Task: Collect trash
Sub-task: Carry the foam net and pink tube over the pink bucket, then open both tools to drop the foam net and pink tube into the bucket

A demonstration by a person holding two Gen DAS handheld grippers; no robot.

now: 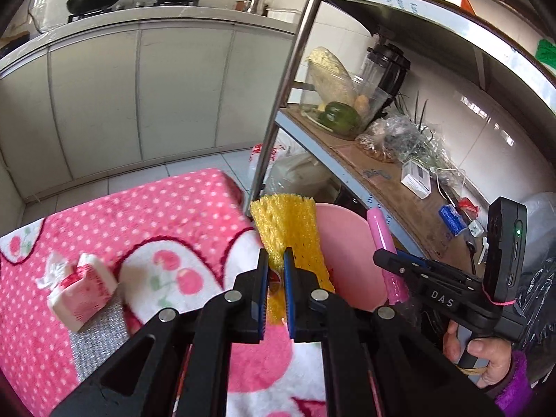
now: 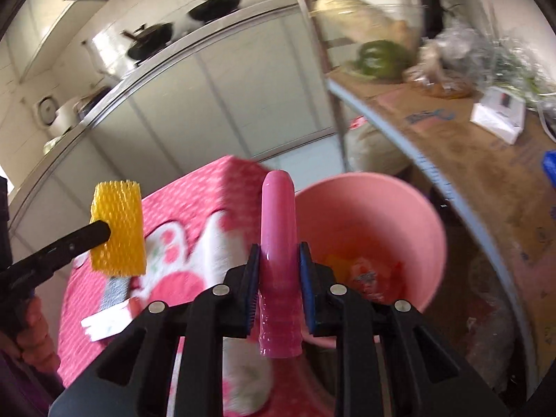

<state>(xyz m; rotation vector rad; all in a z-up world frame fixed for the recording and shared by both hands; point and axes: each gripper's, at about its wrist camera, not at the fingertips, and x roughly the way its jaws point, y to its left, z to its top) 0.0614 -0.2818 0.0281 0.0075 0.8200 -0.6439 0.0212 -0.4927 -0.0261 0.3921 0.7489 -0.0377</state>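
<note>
My left gripper [image 1: 275, 260] is shut on a yellow foam net [image 1: 288, 232] and holds it above the right edge of the pink cloth, beside a pink bin [image 1: 347, 260]. The net also shows in the right wrist view [image 2: 118, 229]. My right gripper [image 2: 279, 257] is shut on a pink plastic wrapper [image 2: 279, 243] at the near left rim of the bin [image 2: 427, 208]. The wrapper also shows in the left wrist view [image 1: 384, 243]. The bin holds some orange and red scraps [image 2: 365, 271]. A pink and white packet [image 1: 83, 288] lies on the cloth at the left.
A pink dotted cloth [image 1: 139, 215] covers the table. A metal shelf post [image 1: 285, 87] stands behind the bin. The shelf [image 1: 399, 191] at the right holds a bowl with vegetables, bags and small boxes. Kitchen cabinets [image 1: 139, 97] stand behind, with woks on top.
</note>
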